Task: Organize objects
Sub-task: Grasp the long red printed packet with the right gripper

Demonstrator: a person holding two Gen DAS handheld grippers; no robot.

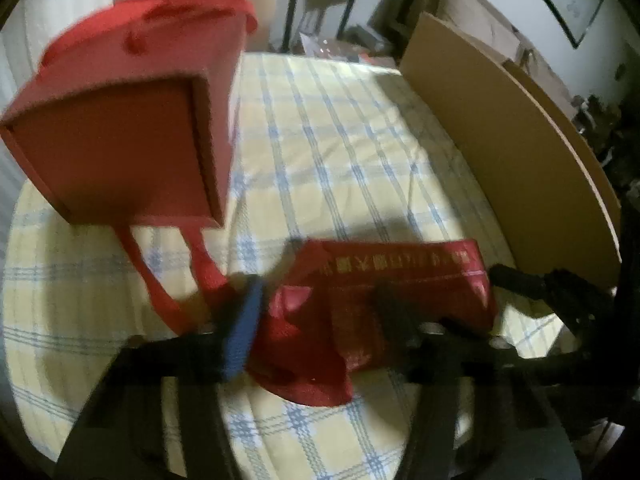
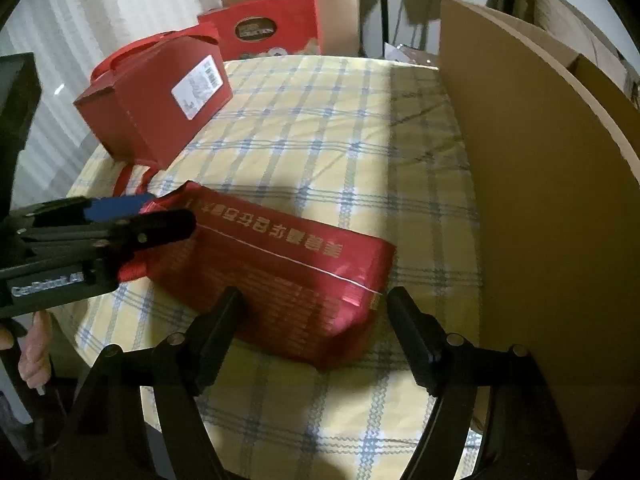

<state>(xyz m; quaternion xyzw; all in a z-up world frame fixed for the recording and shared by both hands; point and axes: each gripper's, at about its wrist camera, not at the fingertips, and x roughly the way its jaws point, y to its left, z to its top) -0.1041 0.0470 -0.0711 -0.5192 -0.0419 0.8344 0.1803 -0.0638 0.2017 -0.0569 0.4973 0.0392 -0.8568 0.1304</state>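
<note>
The red foil bag [image 2: 276, 268] lies flat on the checked tablecloth [image 2: 320, 128], its near end between the 2 spread fingers of the right gripper [image 2: 316, 320], which touch neither side of it. At the bag's far-left end, the left gripper [image 2: 160, 216] has its blue-padded finger [image 1: 244, 328] and its black finger [image 1: 396, 312] on either side of the crumpled top; whether they press it, I cannot tell through the blur. Beyond the left gripper, to its left, stands a red gift box [image 2: 156, 96] with ribbon handles. To the right of the right gripper, a cardboard sheet [image 2: 540, 184] stands upright along the cloth's edge
</note>
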